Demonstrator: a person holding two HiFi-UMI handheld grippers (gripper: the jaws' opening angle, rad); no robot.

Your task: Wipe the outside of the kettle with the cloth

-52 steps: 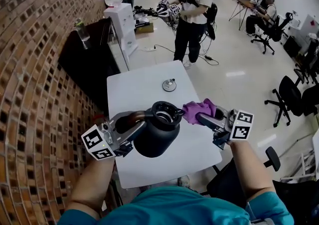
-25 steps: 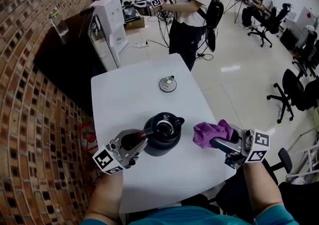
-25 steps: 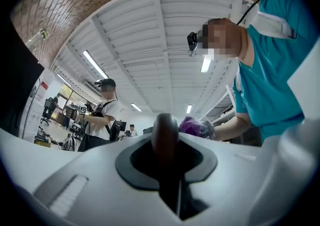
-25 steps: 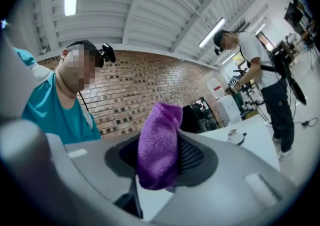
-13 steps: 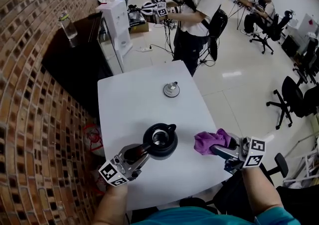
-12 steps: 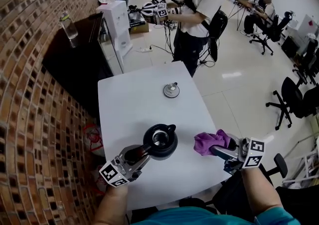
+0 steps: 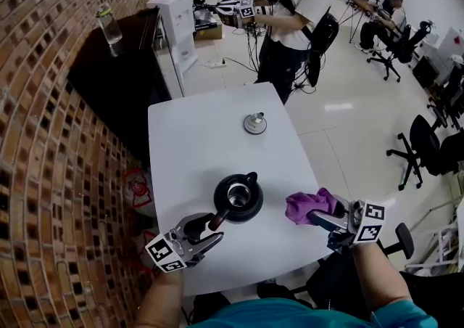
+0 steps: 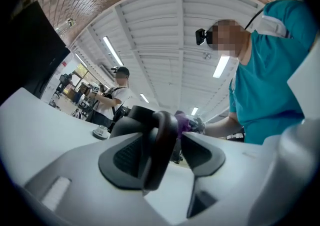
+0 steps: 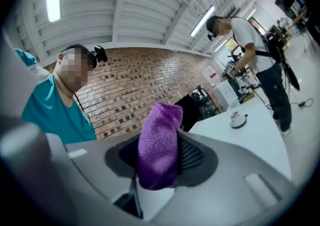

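In the head view the black round kettle (image 7: 238, 199) stands lidless at the lower middle of the white worktop (image 7: 196, 138). Its steel inside looks empty, its small round metal lid (image 7: 254, 123) lies well apart toward the upper middle, and the right claw (image 7: 315, 212) waits near it at lower right. In the left gripper view the left claw (image 8: 171, 143) has just been opening and stands wide, with the kettle's dark handle (image 8: 159, 140) between its jaws against one pad, so a crooked pull-back could hook and tip the kettle. In the right gripper view the jaws pinch the purple terry cloth (image 9: 159, 145); wiping the unsteadied kettle might shove it off the edge.
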